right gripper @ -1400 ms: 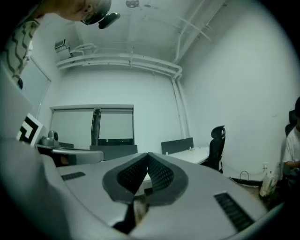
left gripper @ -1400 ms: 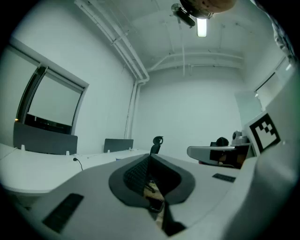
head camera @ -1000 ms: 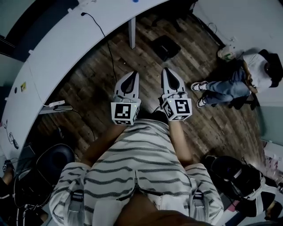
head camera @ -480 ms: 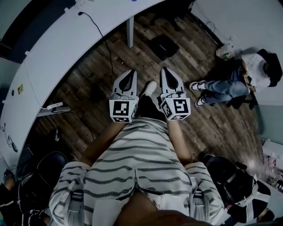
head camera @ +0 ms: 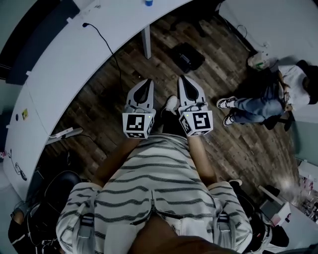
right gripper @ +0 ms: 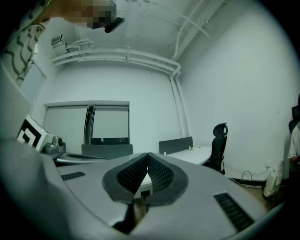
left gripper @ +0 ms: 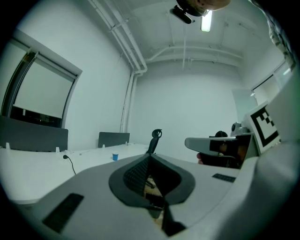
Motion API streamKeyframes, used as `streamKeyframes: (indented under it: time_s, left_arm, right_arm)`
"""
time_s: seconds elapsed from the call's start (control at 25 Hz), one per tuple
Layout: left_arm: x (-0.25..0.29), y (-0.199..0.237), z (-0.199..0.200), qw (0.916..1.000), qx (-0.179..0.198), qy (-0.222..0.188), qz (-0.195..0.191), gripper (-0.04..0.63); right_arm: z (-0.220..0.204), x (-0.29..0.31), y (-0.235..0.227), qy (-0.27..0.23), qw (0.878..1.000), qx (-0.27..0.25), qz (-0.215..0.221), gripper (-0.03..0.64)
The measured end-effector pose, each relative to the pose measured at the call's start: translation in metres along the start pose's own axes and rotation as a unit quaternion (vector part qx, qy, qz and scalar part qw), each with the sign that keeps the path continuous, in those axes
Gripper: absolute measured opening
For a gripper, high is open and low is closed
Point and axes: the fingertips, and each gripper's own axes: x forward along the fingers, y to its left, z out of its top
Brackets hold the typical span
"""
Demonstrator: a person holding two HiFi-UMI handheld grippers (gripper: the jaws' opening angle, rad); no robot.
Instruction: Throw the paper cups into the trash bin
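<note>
Office with a wood-plank floor (head camera: 99, 104), a long curved white desk (head camera: 74, 54) ahead. The left gripper (head camera: 147, 84) and right gripper (head camera: 185, 82) are both pinched closed, empty. The small blue paper cup (head camera: 148, 2) sits far off on the desk. Approach phase, I'd say: close in, open one claw.

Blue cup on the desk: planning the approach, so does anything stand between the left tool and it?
Nothing visible does. The blue cup stands alone on the white desk, with only open space between it and the left tool. The black cable lies to its left, apart.
</note>
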Motion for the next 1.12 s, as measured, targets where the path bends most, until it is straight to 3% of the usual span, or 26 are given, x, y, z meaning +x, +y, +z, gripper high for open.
streamKeyframes:
  time_s: [0.6,1.12]
  left_arm:
    - [0.195,0.030,0.031,0.9994,0.004,0.010,0.032,0.025]
    - [0.254,0.038,0.034,0.9985,0.011,0.031,0.043,0.025]
  right_arm:
    - [0.023,0.142,-0.137,0.008,1.000,0.003,0.024,0.017]
    - [0.022,0.191,-0.174,0.015,0.999,0.020,0.035,0.017]
